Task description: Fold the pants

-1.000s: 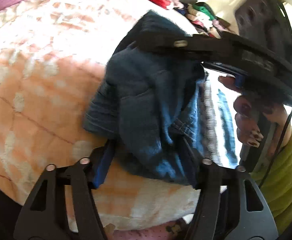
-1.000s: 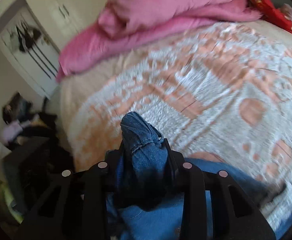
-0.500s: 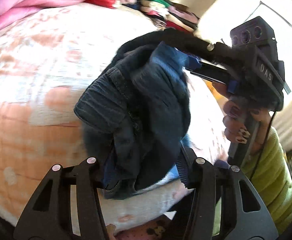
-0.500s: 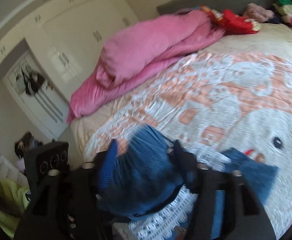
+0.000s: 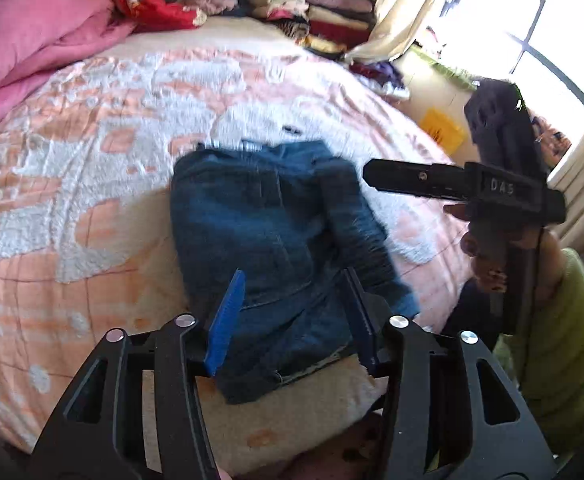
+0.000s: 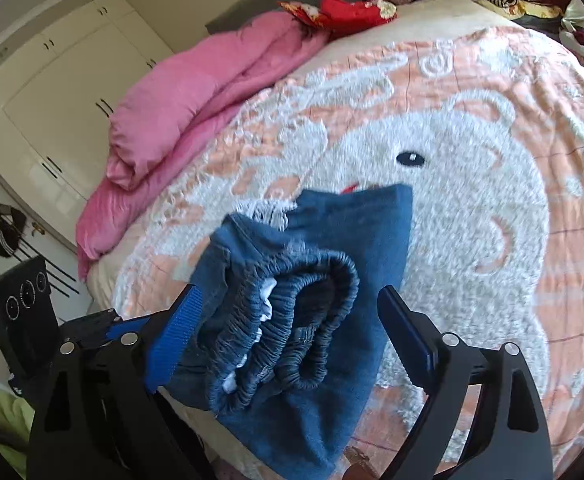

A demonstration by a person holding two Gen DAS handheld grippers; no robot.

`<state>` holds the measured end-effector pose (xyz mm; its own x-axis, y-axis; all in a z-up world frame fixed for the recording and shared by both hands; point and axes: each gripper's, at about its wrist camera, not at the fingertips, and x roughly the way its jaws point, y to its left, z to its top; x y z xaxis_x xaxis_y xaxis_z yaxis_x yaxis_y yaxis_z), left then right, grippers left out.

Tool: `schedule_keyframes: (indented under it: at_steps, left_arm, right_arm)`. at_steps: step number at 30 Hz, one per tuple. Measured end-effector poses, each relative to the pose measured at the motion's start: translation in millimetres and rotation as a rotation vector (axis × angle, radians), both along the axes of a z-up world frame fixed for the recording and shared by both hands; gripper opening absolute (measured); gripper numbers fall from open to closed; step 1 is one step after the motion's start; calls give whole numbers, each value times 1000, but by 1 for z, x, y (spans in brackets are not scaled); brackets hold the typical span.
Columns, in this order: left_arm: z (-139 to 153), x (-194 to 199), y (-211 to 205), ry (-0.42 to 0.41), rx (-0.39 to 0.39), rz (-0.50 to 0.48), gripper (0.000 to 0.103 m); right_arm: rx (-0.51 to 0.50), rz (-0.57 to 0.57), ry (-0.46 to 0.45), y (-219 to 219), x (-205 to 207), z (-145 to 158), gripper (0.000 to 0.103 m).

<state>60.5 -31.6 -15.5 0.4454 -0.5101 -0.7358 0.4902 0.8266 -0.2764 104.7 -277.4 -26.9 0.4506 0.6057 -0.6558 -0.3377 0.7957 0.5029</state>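
The blue denim pants (image 5: 276, 240) lie folded in a compact bundle on the peach and white bedspread (image 5: 92, 184) near the bed's front edge. In the right wrist view the pants (image 6: 323, 280) show their gathered elastic waistband (image 6: 292, 332) on top. My left gripper (image 5: 292, 312) is open above the near end of the bundle and holds nothing. My right gripper (image 6: 288, 320) is open, its fingers either side of the waistband. The right gripper (image 5: 375, 174) also shows in the left wrist view, held by a hand at the right.
A pink duvet (image 5: 32, 40) is heaped at the far left of the bed. Red cloth (image 5: 160, 12) and stacks of folded clothes (image 5: 323, 12) lie at the far end. A window (image 5: 551, 40) is at right, white wardrobes (image 6: 64, 92) at left.
Both grippers held the pants in the air a second ago. They have let go, opened and pulled back, and the folded pants now lie on the bedspread.
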Motion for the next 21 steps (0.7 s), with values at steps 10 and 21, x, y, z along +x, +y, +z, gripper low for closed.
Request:
schedule_keyframes:
  at_steps: [10, 21]
  left_arm:
    - [-29, -18, -23, 30, 96, -35, 37]
    - [0, -30, -25, -21, 80, -40, 51]
  right_arm:
    - [-189, 14, -35, 20, -4, -10, 30]
    - [-180, -88, -88, -7, -31, 11, 66]
